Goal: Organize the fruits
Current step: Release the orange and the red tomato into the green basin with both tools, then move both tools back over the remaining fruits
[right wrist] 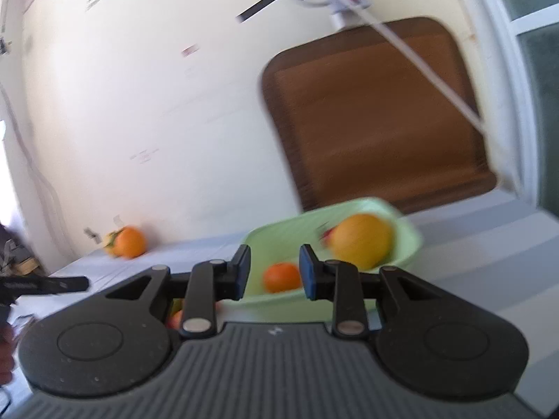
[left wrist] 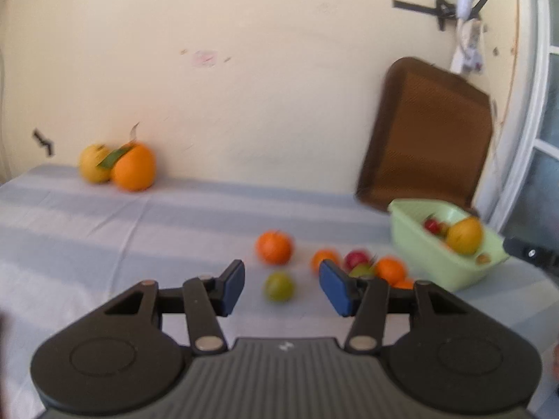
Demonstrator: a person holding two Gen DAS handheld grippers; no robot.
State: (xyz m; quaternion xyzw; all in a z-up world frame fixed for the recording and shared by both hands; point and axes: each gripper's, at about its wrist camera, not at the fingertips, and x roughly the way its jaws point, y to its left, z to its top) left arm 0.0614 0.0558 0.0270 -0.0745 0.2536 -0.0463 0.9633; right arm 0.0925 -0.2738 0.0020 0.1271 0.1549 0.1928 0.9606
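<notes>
My left gripper (left wrist: 281, 284) is open and empty above the striped cloth, with a green fruit (left wrist: 278, 286) lying between its fingertips further off. An orange (left wrist: 274, 247) and a cluster of small oranges and a red fruit (left wrist: 356, 259) lie beyond. A pale green basin (left wrist: 436, 262) at the right holds a yellow-orange fruit (left wrist: 464, 235) and small red ones. My right gripper (right wrist: 275, 272) is open just before the tilted basin (right wrist: 279, 234); a small orange (right wrist: 282, 277) shows between its fingers, not gripped. A large yellow-orange fruit (right wrist: 361, 241) lies in the basin.
A large orange with a leaf (left wrist: 133, 166) and a yellow fruit (left wrist: 93, 163) sit by the wall at the far left. A brown tray (left wrist: 429, 136) leans on the wall behind the basin. A window frame (left wrist: 534, 104) is at the right.
</notes>
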